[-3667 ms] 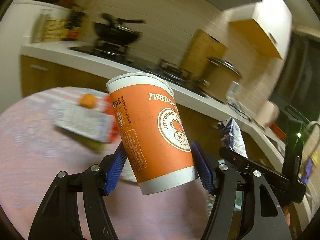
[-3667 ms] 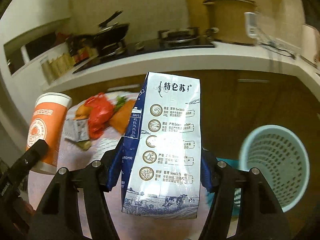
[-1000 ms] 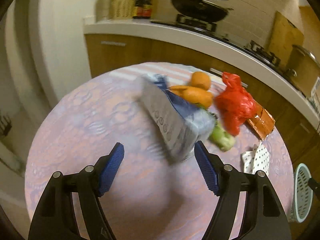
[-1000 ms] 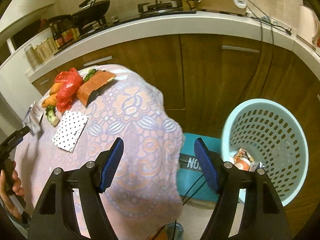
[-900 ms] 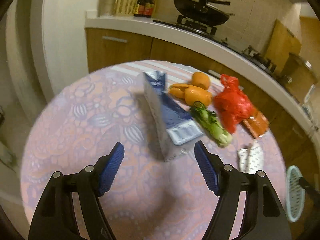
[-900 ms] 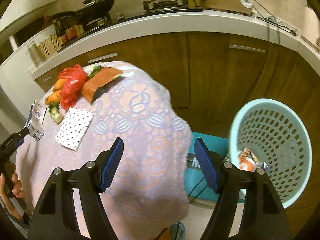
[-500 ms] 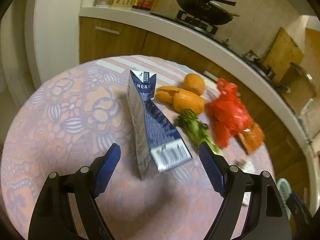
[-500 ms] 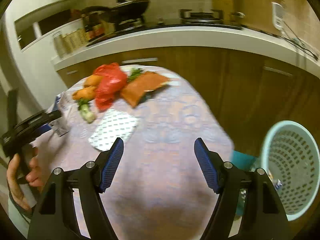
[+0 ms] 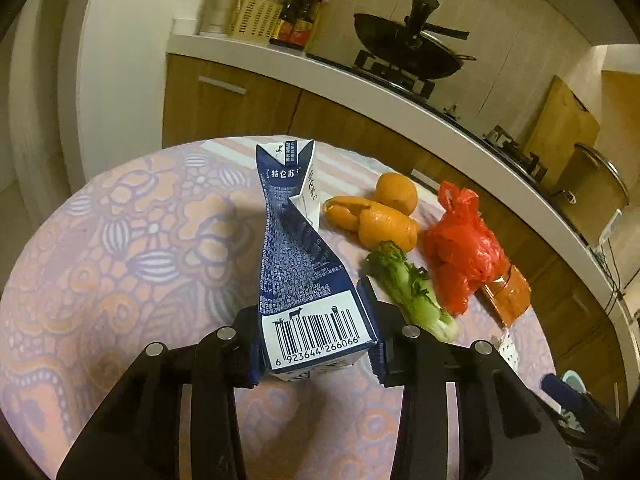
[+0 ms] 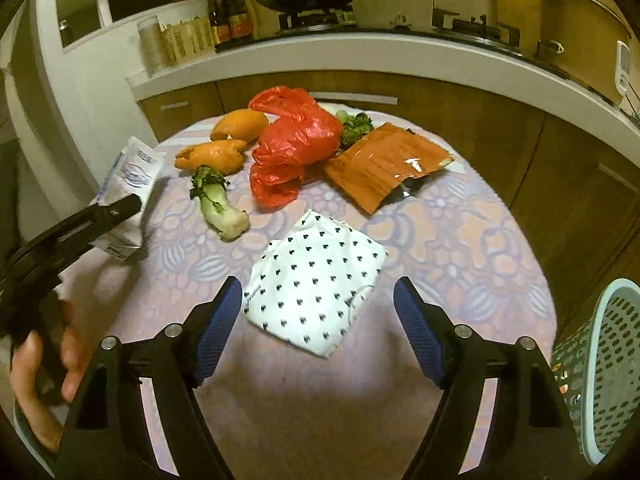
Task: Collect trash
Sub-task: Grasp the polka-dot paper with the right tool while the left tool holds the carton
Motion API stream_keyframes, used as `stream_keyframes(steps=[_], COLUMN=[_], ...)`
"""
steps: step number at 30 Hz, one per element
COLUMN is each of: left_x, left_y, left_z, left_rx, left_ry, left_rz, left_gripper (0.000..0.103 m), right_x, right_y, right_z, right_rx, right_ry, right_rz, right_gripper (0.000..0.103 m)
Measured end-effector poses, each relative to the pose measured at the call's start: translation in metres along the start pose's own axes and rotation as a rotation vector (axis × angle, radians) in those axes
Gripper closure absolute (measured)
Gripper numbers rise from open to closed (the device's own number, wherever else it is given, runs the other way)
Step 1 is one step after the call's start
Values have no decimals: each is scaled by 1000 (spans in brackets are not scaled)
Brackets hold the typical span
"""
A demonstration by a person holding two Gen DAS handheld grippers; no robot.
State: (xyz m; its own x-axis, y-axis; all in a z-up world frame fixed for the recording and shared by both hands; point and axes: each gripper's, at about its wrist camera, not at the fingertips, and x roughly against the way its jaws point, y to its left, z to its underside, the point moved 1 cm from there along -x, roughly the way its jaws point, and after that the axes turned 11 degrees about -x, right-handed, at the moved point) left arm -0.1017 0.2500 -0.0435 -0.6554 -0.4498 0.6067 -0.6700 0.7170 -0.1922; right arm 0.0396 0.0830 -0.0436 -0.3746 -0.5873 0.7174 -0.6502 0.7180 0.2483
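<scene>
The left gripper [image 9: 314, 334] is closing, its pads against a milk carton [image 9: 298, 264] on the tabletop's [image 10: 460, 240] left. The right gripper [image 10: 318, 326], spreading wider, holds nothing over a dotted wrapper [image 10: 316, 276] at the near middle. The basket [image 10: 608, 364] stands near right.

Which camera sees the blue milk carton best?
The left wrist view: the milk carton fills the middle, barcode facing the camera, between the closing left gripper pads. The right wrist view shows only its pale side at the left edge, partly hidden behind that gripper.
</scene>
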Motion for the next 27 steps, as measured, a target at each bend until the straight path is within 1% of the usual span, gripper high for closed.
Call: stream_keyframes(steps=[3, 6, 8, 10, 11, 12, 13, 14, 15, 16, 17, 19, 20, 24, 27], left_x=[1, 1, 0, 0, 0, 1, 2, 3, 3, 5, 6, 10, 14, 29, 44], left_y=[0, 0, 1, 3, 3, 3, 3, 2, 2, 1, -1, -4, -6, -23, -43], left_z=[0, 0, -1, 0, 0, 1, 1, 1, 1, 1, 1, 1, 0, -2, -1], left_rx=[-3, 6, 19, 24, 24, 24, 24, 22, 20, 17, 11, -3, -13, -54, -80], left_ry=[-4, -2, 2, 1, 1, 0, -1, -4, -7, -11, -18, -36, -49, -86, -96], left_rz=[16, 27, 35, 41, 44, 46, 48, 50, 51, 53, 55, 54, 58, 101, 156], left_gripper=[66, 66, 66, 66, 66, 66, 66, 66, 66, 66, 66, 66, 66, 66, 66], right_x=[-15, -27, -33, -35, -37, -38, -37, -36, -35, -34, -33, -29, -24, -4, 15], right_y=[3, 7, 7, 9, 11, 14, 16, 17, 19, 20, 21, 21, 20, 11, -1], right_z=[-1, 0, 0, 0, 1, 2, 2, 3, 4, 5, 5, 6, 7, 4, 2], right_rx=[-6, 7, 6, 17, 34, 44, 53, 61, 70, 75, 76, 74, 71, 43, 26], right_ry=[25, 55, 74, 74, 80, 77, 75, 71, 66, 64, 68, 56, 41, 6, -29], right_rz=[18, 80, 95, 109, 128, 129, 114, 102, 97, 94, 71, 59, 54, 39, 48], right_gripper=[28, 28, 28, 29, 33, 37, 47, 53, 57, 70, 78, 85, 86, 87, 87])
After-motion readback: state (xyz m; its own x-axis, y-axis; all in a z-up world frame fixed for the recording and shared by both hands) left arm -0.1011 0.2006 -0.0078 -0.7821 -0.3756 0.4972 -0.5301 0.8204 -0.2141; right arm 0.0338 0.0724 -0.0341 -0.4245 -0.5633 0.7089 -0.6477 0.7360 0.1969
